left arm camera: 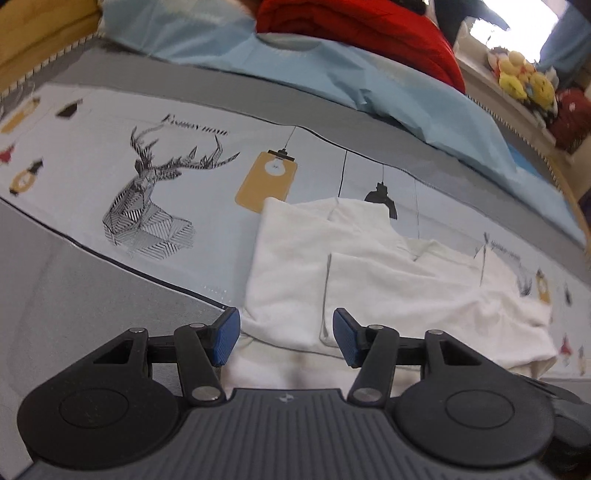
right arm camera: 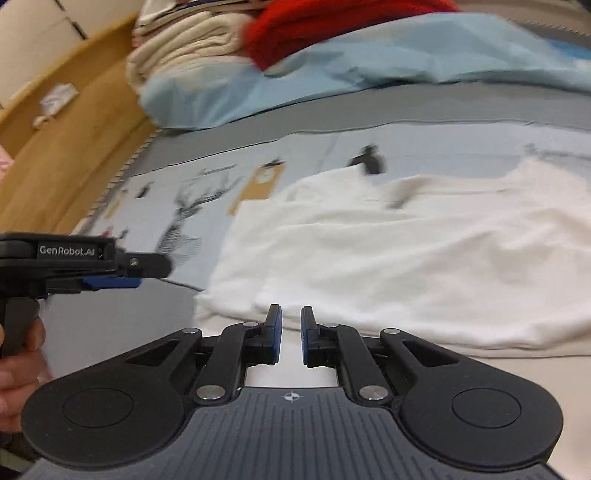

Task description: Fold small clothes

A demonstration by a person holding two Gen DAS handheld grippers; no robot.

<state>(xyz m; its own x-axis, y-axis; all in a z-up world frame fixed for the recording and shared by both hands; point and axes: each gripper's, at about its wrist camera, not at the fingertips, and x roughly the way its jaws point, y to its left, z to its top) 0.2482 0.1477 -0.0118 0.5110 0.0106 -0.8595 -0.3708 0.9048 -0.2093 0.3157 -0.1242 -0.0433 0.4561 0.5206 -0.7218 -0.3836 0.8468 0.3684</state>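
Covering most of both views was the bed sheet with a deer print, and a white shirt lay partly folded on it, near the front edge. Behind it sat a blue pillow and something red, perhaps a blanket. The left gripper stood wide with nothing between its jaws. The right gripper was narrow, with only a small gap, also empty.
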